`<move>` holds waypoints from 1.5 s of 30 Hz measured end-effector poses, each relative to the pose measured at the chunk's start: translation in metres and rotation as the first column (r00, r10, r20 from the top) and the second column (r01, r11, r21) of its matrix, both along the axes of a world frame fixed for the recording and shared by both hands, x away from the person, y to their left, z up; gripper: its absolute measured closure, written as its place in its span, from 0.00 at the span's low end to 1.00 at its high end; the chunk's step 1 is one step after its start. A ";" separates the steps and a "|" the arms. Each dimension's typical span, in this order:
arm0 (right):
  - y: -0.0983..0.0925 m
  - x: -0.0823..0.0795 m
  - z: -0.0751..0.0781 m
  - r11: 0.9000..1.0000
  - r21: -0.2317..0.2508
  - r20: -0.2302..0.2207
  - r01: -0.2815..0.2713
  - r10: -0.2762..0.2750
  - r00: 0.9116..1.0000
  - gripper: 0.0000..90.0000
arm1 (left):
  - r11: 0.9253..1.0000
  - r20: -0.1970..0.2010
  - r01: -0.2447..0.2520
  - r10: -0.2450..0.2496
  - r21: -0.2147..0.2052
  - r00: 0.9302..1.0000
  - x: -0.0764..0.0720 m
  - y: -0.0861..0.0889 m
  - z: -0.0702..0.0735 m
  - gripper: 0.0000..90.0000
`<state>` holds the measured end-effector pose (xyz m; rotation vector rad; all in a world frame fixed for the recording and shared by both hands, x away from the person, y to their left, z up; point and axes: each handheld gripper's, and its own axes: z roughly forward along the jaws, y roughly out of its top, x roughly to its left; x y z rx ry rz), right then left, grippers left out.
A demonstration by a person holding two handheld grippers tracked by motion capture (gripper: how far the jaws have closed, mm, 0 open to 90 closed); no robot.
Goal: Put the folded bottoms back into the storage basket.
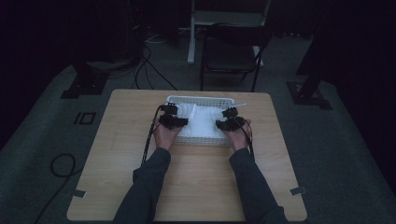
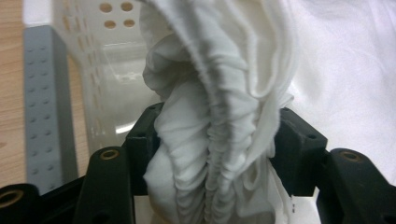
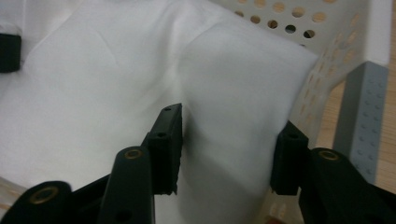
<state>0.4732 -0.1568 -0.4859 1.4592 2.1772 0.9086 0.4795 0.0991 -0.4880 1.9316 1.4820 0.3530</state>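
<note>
White cloth (image 1: 201,122) in basket (image 1: 200,99), wooden table (image 1: 187,186), dark room, grey floor (image 1: 42,140)

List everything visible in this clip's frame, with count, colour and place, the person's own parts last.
Basket: one, white perforated plastic, far middle of table.
White cloth: one, lying in the basket, bunched at its left end.
Table: one, light wood, centre.
Folding chair: one, dark, beyond the table.
Floor cables: several, black, far left.
Left gripper: black, bunched cloth between its jaws.
Right gripper: black, jaws apart around a fold of cloth.
Forearms: two, dark grey sleeves, entering from the bottom.
</note>
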 end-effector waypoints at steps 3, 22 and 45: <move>-0.001 -0.001 0.002 1.000 -0.008 0.011 -0.007 0.007 1.000 0.53 | 1.000 0.010 -0.007 0.007 0.010 1.000 0.000 0.001 0.001 0.44; -0.014 -0.013 0.029 1.000 -0.005 0.108 0.023 -0.022 0.994 0.33 | 0.999 0.135 -0.030 0.033 -0.019 0.990 -0.013 0.026 0.029 0.34; -0.063 -0.074 0.019 0.992 0.105 0.193 0.074 -0.093 0.977 0.57 | 1.000 0.245 0.008 -0.002 -0.022 0.970 -0.083 0.061 0.014 0.38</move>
